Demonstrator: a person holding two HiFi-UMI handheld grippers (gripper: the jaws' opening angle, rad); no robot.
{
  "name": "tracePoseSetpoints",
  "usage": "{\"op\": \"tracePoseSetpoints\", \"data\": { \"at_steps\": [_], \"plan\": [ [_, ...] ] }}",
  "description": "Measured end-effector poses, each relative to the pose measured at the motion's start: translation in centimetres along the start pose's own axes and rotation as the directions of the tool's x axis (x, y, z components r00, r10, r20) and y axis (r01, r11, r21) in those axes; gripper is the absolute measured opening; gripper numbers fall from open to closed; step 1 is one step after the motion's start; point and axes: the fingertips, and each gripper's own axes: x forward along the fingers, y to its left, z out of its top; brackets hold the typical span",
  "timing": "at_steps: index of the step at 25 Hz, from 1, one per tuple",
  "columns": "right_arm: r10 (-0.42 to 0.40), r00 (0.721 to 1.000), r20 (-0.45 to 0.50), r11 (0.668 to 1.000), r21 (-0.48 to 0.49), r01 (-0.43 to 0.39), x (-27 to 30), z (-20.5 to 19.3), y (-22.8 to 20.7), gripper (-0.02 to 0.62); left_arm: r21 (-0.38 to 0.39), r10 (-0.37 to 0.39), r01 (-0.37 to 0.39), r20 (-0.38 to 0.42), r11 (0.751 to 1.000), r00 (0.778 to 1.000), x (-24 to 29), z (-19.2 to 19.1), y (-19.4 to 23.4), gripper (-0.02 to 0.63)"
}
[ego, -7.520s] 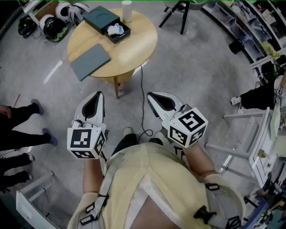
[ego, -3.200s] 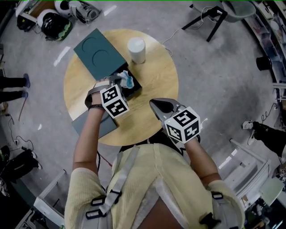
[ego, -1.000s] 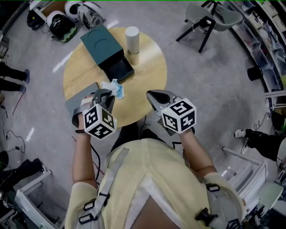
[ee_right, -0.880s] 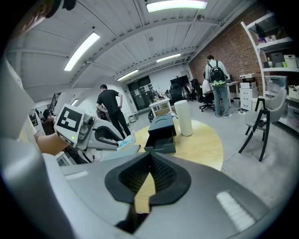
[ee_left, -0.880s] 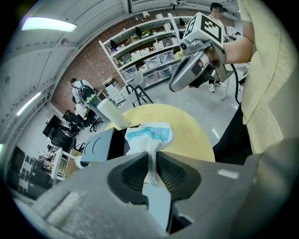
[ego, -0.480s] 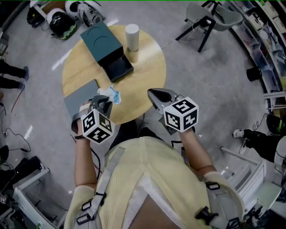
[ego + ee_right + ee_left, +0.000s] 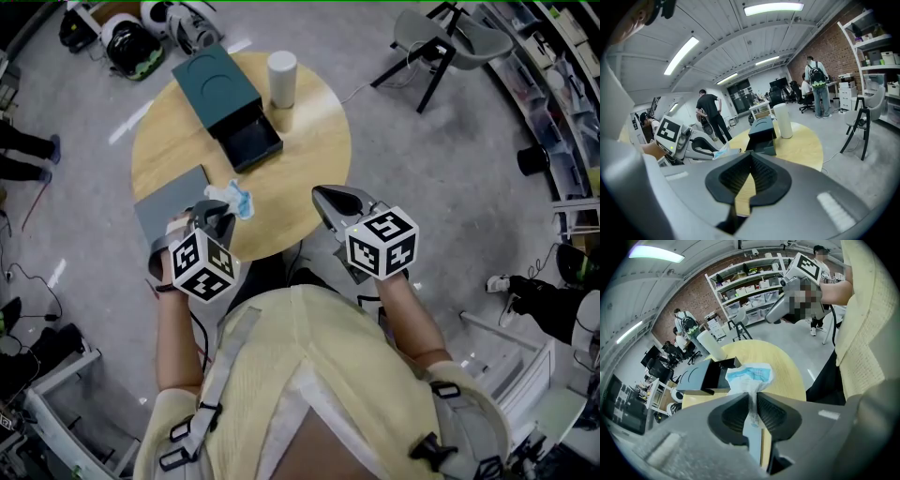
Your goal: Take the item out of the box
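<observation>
Already out of the box (image 7: 225, 98): the item (image 7: 234, 195), a crumpled white-and-blue packet, pinched by a narrow gathered end between the pads of the left claw (image 7: 214, 214). Held on the near side of the box, toward the person, over the worktop (image 7: 309, 159) and apparently just clear of its surface. Grip on the thin end rather than the bulk, probably to leave the soft body uncrushed and free of the box's walls in lifting. Left claw tilted steeply downward, plausibly in readiness for setting the packet down. Right claw (image 7: 333, 199) clenched on nothing, tips together, parked nearer than the box and to its right, well apart from it; seemingly set aside to leave the other claw's path free. Box dark teal, tray drawn out toward the person, interior dark and, as far as visible, vacant. Flat grey-green panel (image 7: 159, 211) lying near-left of the box, partly under the left claw; white cylinder (image 7: 281, 77) upright just right of the box. Worktop round, pale wood, smooth. Beyond the box: grey concrete floor (image 7: 422, 187), helmets (image 7: 127, 42) on it at far left, a chair (image 7: 441, 33) at far right. Farther off, shelving (image 7: 754, 282) against a brick wall (image 7: 829, 47), strip lights (image 7: 773, 8) overhead, several people (image 7: 813, 79) standing.
</observation>
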Motion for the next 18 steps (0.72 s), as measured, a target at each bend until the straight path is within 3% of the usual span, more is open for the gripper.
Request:
{"op": "tracePoseSetpoints", "data": {
  "at_steps": [18],
  "plan": [
    [0.035, 0.999, 0.022, 0.999, 0.015, -0.035, 0.5, 1.0, 0.5, 0.005, 0.027, 0.013, -0.013, 0.000, 1.000, 1.000, -0.5, 1.3, 1.1, 0.064]
  ]
}}
